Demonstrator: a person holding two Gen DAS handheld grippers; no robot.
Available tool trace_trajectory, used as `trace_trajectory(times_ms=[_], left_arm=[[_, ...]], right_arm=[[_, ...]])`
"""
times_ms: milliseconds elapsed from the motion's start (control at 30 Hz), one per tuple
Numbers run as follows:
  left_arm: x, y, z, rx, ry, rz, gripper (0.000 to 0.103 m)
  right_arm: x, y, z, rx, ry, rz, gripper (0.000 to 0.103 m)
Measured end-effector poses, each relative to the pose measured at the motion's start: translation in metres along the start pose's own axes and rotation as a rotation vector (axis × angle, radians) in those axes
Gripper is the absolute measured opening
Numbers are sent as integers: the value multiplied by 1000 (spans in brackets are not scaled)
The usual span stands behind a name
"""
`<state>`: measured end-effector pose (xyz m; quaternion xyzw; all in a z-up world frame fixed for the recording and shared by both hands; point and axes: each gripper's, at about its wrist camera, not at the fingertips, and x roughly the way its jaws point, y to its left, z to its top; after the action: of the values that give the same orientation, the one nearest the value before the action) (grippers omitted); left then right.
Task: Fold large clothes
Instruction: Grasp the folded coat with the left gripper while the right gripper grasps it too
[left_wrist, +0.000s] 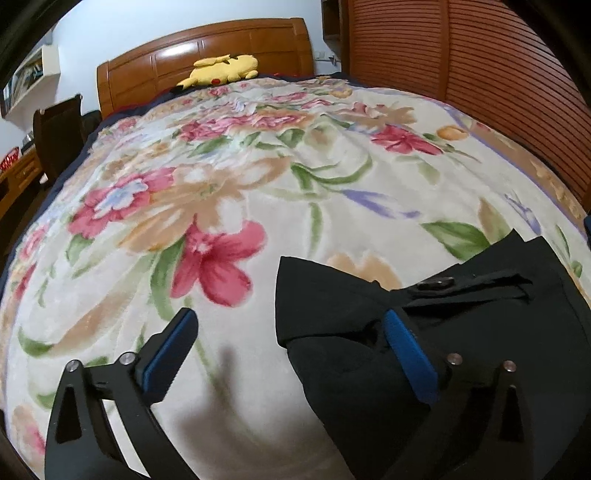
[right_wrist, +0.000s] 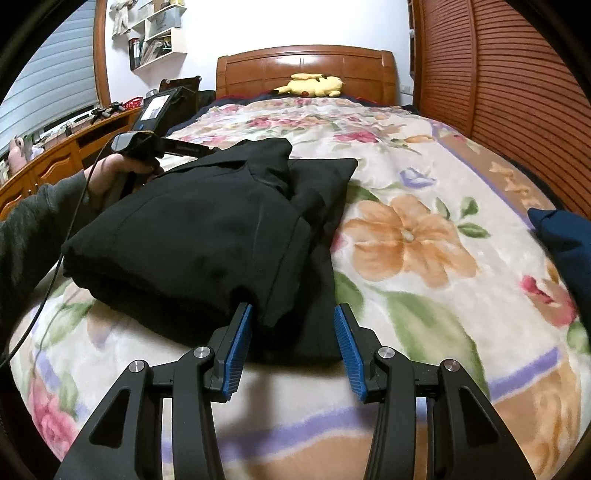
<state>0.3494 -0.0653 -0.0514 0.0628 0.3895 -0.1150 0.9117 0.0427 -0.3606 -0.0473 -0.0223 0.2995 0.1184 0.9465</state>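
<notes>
Bedcover (right_wrist: 424, 236): plush, fuzzy blanket, cream ground with large red, orange and purple flowers and green leaves; it covers the whole bed and lies in soft ripples.
Headboard (right_wrist: 306, 64): glossy orange-brown wood, panelled, with a curved top.
Plush toy (right_wrist: 314, 85): yellow and soft, lying flat at the head of the bed.
Side wall (right_wrist: 498, 74): reddish-brown ribbed slats.
Black garment (right_wrist: 192, 229): matte, thick dark cloth folded into a bulky, roughly rectangular stack of several layers; seams and a flap edge show on top, and a thinner layer sticks out toward the headboard. It lies on the blanket near the foot of the bed.
Blue cloth (right_wrist: 565, 240): dark navy bundle at the right edge of the bed, apart from the garment.
Left tool (left_wrist: 291, 350): black arms with ribbed blue pads, spread as wide as they go; one pad hangs over the bare blanket, the other over the garment's edge, pinching nothing.
Right tool (right_wrist: 293, 347): partly spread, its pads either side of the garment's near corner; nothing is clamped.
Hand (right_wrist: 107, 177): grey-sleeved, wrapped round the left tool's grip beside the garment.
</notes>
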Motion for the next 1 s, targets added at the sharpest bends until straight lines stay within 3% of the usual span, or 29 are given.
trace_trajectory(times_ms=[233, 333, 467, 600, 700, 867, 1000], left_arm=[[10, 4, -3, -42, 19, -58, 102], [12, 8, -5, -105, 46, -160, 84], [9, 0, -5, -104, 59, -212, 56], [2, -10, -3, -91, 77, -179, 32], [-11, -18, -2, -52, 66, -124, 20], [-46, -17, -1, -37, 25, -54, 15], [-82, -15, -3, -20, -17, -12, 14]], right_arm=[[8, 1, 3, 24, 14, -12, 59], [7, 3, 3, 18, 13, -12, 59], [9, 2, 5, 25, 19, 12, 59], [13, 1, 7, 36, 28, 41, 58], [15, 2, 8, 31, 34, 53, 51], [8, -4, 11, 65, 7, 105, 27], [-1, -6, 13, 73, -25, 115, 20]])
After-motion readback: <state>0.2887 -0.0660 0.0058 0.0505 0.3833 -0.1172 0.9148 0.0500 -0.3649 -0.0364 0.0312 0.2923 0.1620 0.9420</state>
